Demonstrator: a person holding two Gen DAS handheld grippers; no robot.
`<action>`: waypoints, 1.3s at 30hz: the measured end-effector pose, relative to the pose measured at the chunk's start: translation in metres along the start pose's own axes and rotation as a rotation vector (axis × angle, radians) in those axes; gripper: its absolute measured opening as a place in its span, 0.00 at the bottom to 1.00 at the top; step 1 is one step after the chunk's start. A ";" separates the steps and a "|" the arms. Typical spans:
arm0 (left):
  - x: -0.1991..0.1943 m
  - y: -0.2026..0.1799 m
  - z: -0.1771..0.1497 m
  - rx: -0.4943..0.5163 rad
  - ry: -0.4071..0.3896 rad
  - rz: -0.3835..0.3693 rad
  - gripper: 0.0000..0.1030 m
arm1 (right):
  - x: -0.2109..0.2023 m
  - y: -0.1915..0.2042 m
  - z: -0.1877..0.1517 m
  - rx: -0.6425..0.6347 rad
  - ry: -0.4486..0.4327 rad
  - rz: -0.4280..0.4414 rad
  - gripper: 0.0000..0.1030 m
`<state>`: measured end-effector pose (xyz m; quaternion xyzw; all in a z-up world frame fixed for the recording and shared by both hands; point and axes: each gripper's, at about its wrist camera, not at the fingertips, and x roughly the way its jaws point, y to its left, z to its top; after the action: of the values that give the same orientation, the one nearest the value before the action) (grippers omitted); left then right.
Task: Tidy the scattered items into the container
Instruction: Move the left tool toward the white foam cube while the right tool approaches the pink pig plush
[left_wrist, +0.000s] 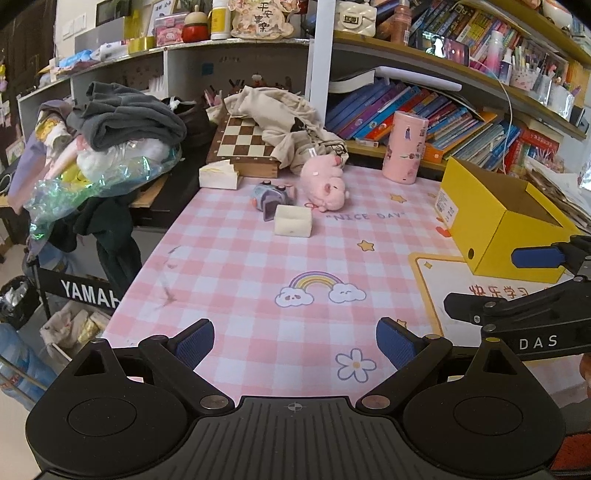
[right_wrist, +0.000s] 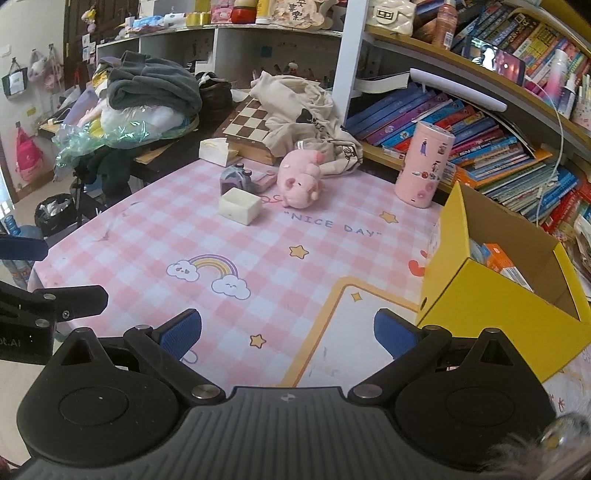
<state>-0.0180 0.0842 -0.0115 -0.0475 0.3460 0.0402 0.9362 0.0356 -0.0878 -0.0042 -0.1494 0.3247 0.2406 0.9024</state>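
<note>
Both grippers hang low over the pink checked tablecloth (left_wrist: 229, 258), jaws spread wide and empty: the left gripper (left_wrist: 294, 341) mid-table, the right gripper (right_wrist: 288, 332) just beside the yellow box (right_wrist: 491, 295). Far back, a white box (left_wrist: 293, 220), a grey toy (left_wrist: 269, 195) and a pink plush pig (left_wrist: 325, 181) lie close together, well apart from the yellow box

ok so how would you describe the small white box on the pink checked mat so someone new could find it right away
Start at the pink checked mat and look to its far side, where a pink plush pig lies. Just left of the pig, in front of a small grey-purple toy, sits the white box. It is the only plain, cream-white rectangular block there, open-topped and unpatterned.
</note>
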 end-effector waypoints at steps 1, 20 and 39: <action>0.002 -0.001 0.001 0.002 0.001 0.002 0.94 | 0.003 -0.001 0.001 0.000 0.002 0.002 0.98; 0.070 -0.004 0.033 0.011 0.050 0.038 0.94 | 0.088 -0.045 0.042 0.052 0.065 0.056 0.98; 0.163 0.003 0.081 0.026 0.051 0.032 0.92 | 0.186 -0.060 0.120 0.070 0.025 0.091 0.98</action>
<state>0.1575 0.1038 -0.0567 -0.0310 0.3711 0.0494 0.9267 0.2542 -0.0238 -0.0303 -0.1061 0.3506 0.2679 0.8911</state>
